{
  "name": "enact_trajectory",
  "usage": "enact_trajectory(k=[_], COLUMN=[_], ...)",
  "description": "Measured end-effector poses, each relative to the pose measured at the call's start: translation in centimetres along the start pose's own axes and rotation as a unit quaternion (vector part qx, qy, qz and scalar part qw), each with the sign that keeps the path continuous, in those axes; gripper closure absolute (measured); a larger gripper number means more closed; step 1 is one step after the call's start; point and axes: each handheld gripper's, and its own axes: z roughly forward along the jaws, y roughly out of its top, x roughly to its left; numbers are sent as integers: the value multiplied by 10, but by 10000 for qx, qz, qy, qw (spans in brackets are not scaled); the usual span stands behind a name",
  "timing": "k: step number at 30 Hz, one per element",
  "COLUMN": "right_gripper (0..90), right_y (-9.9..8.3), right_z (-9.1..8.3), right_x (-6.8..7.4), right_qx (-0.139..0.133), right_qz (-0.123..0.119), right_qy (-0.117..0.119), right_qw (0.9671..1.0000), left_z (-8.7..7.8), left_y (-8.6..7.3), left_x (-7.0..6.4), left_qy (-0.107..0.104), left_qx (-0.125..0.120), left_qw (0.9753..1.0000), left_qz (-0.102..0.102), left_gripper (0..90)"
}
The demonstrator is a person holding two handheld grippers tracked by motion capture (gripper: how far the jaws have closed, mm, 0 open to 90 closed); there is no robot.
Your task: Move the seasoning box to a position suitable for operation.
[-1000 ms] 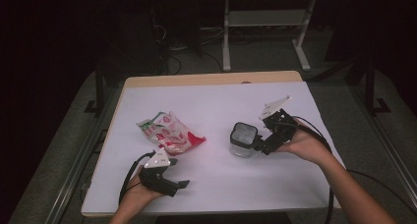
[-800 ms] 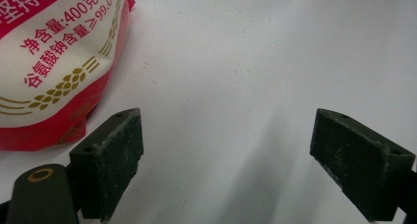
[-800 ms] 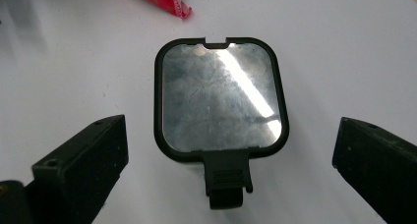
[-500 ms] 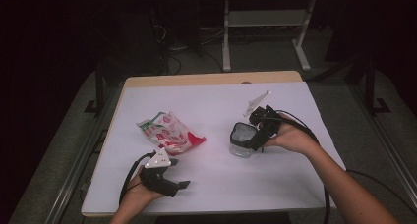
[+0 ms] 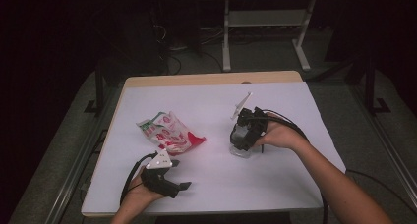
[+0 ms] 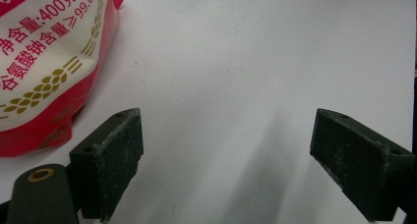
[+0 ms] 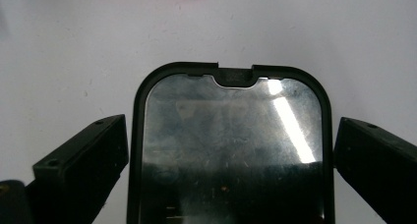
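My right tongs (image 7: 231, 150) stand wide astride the clear container (image 5: 242, 141) with its black-rimmed lid (image 7: 231, 135), right of centre on the worktop (image 5: 216, 184). I judge it rigid, light and slick, best gripped across the flat sides below the rim. My left tongs (image 6: 226, 160) rest open and empty beside the seasoning packet (image 6: 44, 62).

Container (image 7: 231, 150): bottom cut off by the right gripper view's lower edge; the high view hides most of it behind the right gripper (image 5: 247, 130).
Bag (image 6: 44, 62): cut off at top and left.
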Motion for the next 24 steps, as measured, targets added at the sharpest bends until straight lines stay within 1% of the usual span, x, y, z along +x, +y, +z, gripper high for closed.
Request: enact_trajectory(k=[1,2,6,10,11,15,16,18,24], right_gripper=[3,3,3,32,36,62,107,128,144], right_y=[0,1,1,1,0,1,1,1,1], right_z=[1,3,6,10,10,11,12,13,15], right_x=[0,-1,-2,-4,-4,-5,-5,-5,-5], right_qx=[21,68,147,257,274,297,348,390,433], right_qz=[38,20,79,123,106,106,105,103,54], right_qy=[30,23,22,116,92,172,274,348,360], right_qw=[10000,10000,9999,9995,9995,9994,9990,9986,9984], left_z=[0,0,1,1,1,1,1,1,1], left_y=[0,0,0,0,0,0,0,0,0], left_x=[0,0,0,-1,-1,-1,-1,-1,-1], left_qy=[-4,-6,-17,-17,-19,-23,-22,-22,-22], left_qx=[1,2,-11,-11,-12,-9,-1,3,2], left_qw=[10000,10000,10000,10000,10000,10000,10000,10000,10000], left_qz=[5,0,14,19,19,13,19,21,30], left_gripper=[123,123,123,123,123,123,123,123,123])
